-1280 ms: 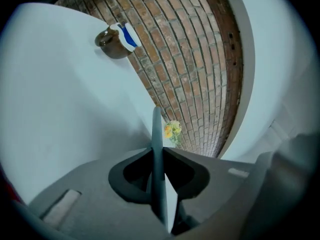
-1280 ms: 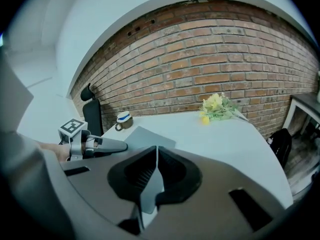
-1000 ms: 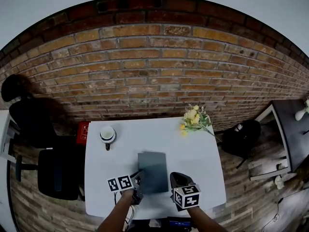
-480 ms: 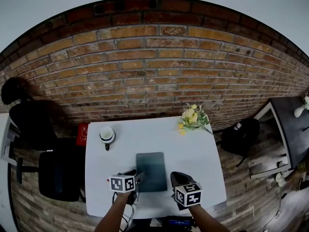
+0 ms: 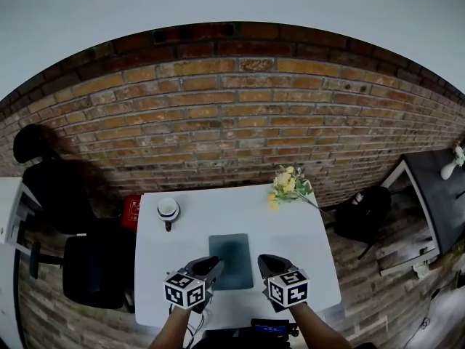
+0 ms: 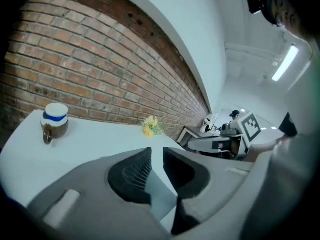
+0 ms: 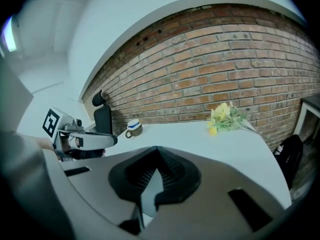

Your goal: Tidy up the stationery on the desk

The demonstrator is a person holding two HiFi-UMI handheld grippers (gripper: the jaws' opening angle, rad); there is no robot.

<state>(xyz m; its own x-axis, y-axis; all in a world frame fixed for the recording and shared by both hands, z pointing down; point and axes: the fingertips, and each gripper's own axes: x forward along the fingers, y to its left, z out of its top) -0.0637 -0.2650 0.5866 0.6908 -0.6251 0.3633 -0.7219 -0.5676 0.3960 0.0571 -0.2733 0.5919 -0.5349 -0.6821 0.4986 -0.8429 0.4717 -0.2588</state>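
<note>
While you held both grippers over the near edge of the white desk (image 5: 309,231), the dark notebook (image 5: 232,262) lay flat on it between them, gripped by neither. Your left gripper (image 5: 211,263) had just been closing, its jaws slightly apart with nothing between them. Your right gripper (image 5: 264,259) was closed and empty.

One bench (image 5: 309,257) carries one dark notebook (image 5: 231,260), one mug (image 5: 168,210) and one bunch of yellow flowers (image 5: 288,186); one black chair (image 5: 91,267) stands beside.
</note>
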